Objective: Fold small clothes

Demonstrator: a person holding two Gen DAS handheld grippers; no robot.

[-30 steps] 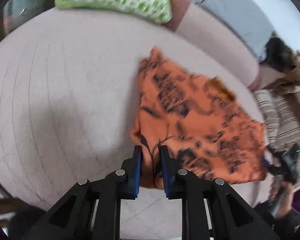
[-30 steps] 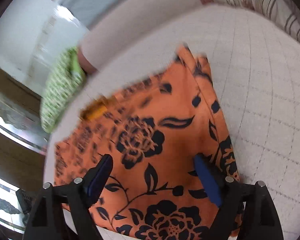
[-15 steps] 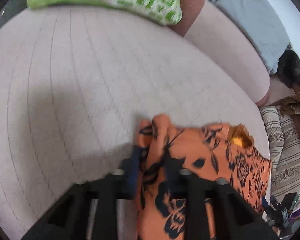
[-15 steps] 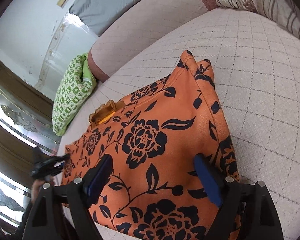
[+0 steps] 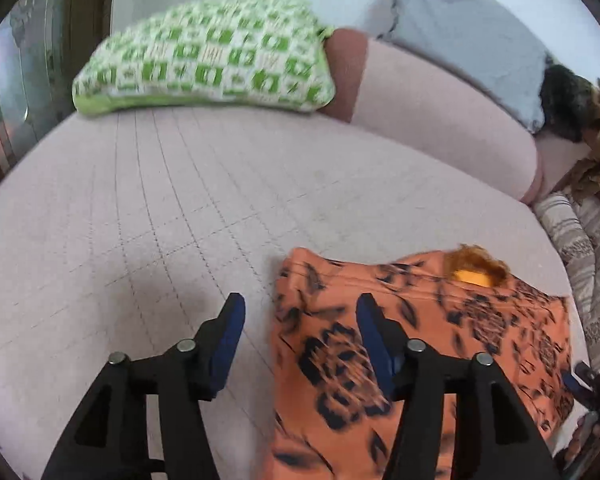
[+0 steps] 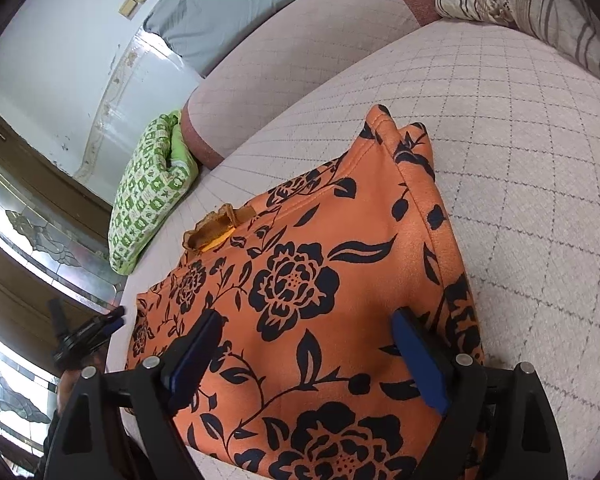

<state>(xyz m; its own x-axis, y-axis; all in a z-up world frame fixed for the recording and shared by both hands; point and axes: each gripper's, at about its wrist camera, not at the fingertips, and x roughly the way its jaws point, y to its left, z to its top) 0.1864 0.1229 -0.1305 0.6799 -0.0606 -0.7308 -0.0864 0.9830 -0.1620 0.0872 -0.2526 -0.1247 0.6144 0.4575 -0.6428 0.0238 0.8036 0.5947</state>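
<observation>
An orange garment with black flowers (image 5: 420, 340) lies folded on the pale quilted sofa seat (image 5: 180, 200), its frilled collar (image 5: 474, 268) at the far side. My left gripper (image 5: 300, 320) hovers at the garment's left edge with its jaws opening. The edge lies between the blue pads (image 5: 228, 336), and neither pad presses on it. In the right wrist view my right gripper (image 6: 306, 340) stands open wide just above the garment (image 6: 320, 260), holding nothing. The left gripper (image 6: 84, 332) shows at the garment's far left corner there.
A green-and-white patterned cushion (image 5: 204, 56) rests against the sofa's back at the far left. A grey cloth (image 5: 460, 28) hangs over the backrest (image 5: 440, 112). A striped cushion (image 6: 520, 0) lies at the seat's right end, beside something dark and furry (image 5: 568, 100).
My left gripper, shut on the garment's edge, carried it across over the rest of the garment, then let go and spread its jaws. The right gripper stayed open and still.
</observation>
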